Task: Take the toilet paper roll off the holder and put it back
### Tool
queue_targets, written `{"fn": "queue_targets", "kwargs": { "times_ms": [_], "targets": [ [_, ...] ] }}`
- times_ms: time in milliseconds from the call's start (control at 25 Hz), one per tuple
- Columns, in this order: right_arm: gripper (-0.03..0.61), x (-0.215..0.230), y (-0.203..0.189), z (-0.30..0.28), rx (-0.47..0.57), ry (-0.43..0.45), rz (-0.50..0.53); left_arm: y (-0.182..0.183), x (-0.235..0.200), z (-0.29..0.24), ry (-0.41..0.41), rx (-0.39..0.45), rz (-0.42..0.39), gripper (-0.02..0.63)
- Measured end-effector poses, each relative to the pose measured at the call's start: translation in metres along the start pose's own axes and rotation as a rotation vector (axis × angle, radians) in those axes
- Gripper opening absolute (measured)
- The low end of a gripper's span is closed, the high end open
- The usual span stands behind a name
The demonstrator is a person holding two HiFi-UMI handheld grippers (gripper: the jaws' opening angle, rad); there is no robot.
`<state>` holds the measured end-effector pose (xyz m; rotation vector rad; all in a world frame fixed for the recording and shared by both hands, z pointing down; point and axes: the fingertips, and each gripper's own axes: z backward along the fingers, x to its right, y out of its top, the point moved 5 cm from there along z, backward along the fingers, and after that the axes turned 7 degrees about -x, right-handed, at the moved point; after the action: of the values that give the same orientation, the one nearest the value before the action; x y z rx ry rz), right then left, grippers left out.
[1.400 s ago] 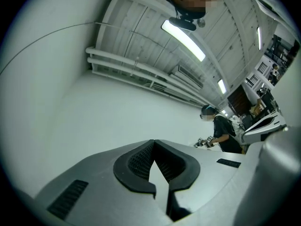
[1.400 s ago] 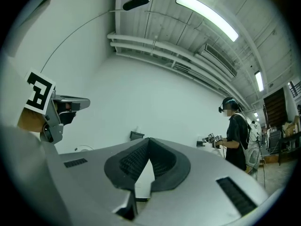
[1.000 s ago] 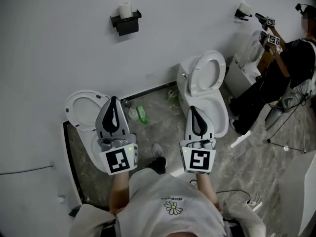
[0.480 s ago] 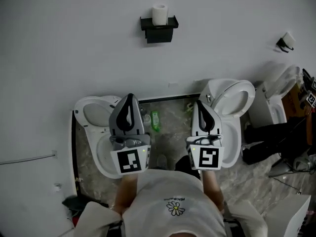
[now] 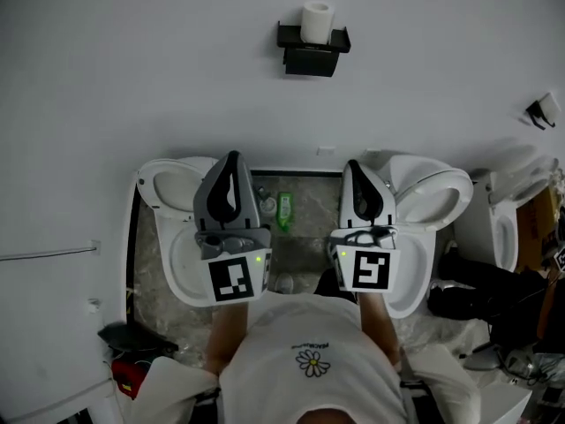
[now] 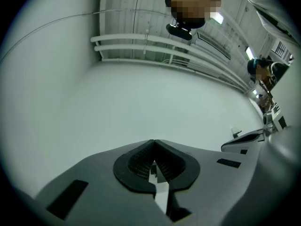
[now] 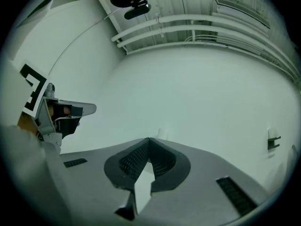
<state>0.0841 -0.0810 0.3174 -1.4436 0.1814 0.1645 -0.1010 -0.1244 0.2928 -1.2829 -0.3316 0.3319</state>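
Note:
A white toilet paper roll stands upright on a black holder fixed to the pale wall, at the top middle of the head view. My left gripper and right gripper are held side by side well below it, pointing at the wall. Both are shut with nothing between the jaws. The left gripper view shows shut jaw tips against bare wall. In the right gripper view the jaws also meet, and a small white shape, probably the roll, peeks just above them.
Two white toilets with raised lids stand under the grippers, one on the left and one on the right. A green bottle stands on the floor between them. Far right are another wall holder, a third toilet and a person's legs.
The head view has swung, so the holder and roll moved from upper left to above the two grippers. Both grippers stay shut and side by side.

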Motion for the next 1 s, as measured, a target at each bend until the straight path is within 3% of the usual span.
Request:
{"fn": "queue_targets", "kwargs": {
  "times_ms": [440,1000],
  "targets": [
    [0.009,0.051,-0.022,-0.046,0.028,0.159,-0.033,-0.012,0.032,-0.047,0.148,0.009,-0.093,0.017],
    [0.009,0.09,-0.053,-0.082,-0.022,0.212,-0.059,-0.021,0.046,-0.086,0.217,-0.023,-0.132,0.017]
  ]
}}
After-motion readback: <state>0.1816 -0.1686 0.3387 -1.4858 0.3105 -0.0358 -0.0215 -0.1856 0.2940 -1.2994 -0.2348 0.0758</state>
